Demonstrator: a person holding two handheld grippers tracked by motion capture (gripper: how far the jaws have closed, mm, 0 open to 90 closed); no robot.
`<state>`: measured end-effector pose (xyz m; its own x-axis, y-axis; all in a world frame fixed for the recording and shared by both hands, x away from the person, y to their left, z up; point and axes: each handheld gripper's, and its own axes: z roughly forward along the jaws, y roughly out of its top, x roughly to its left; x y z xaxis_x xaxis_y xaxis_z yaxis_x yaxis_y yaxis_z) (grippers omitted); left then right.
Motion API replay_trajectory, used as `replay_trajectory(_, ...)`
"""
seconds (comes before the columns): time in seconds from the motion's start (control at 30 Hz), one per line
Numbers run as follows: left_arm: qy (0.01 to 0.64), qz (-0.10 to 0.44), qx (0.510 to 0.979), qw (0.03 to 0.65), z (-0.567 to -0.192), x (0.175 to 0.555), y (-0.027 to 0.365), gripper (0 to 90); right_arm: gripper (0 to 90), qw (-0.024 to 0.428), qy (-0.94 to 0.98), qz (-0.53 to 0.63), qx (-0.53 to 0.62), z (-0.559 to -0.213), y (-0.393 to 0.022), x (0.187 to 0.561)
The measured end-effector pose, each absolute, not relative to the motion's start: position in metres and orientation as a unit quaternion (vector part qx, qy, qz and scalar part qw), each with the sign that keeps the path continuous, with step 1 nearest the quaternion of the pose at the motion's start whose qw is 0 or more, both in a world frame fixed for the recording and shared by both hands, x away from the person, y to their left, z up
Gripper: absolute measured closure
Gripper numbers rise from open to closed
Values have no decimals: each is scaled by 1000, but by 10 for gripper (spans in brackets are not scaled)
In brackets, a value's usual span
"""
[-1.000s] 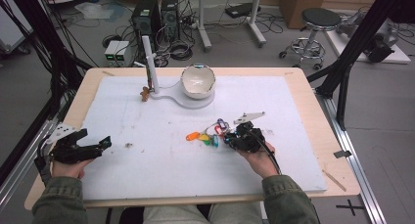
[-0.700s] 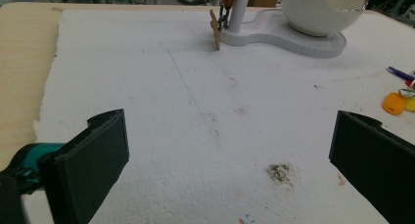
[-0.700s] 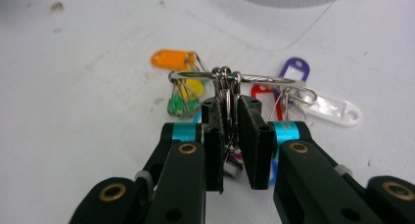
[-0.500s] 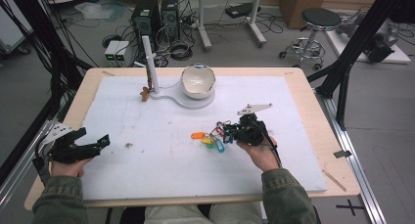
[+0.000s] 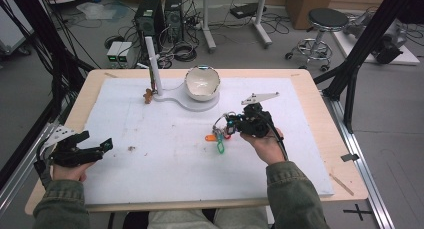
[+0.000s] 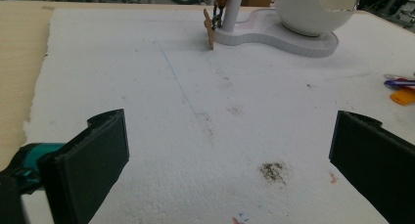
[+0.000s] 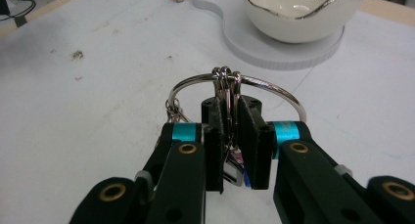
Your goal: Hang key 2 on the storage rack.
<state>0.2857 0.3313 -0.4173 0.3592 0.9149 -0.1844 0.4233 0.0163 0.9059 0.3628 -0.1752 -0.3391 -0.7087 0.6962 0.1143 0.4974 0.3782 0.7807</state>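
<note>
The right gripper (image 7: 230, 145) has its jaws clamped on the small rings of a key ring (image 7: 235, 84), held above the white mat (image 5: 165, 154) near the bowl (image 5: 202, 83). Light, hard, slippery metal, it likely pivots; its coloured tags (image 5: 219, 141) dangle. The left gripper (image 5: 82, 150) rests wide open, holding nothing.

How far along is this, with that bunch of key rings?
Done: the right claw has shut on the key rings and holds them above the mat, tags dangling. Left, probably: hanging them on the white stand, beside the bowl. The left claw waits open.
</note>
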Motion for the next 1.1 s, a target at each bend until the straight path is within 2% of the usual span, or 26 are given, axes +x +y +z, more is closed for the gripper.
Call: replay_trajectory(1.1, 508, 246, 654, 504, -417, 286, 331, 16, 811, 110, 796, 452, 387, -277, -137, 394)
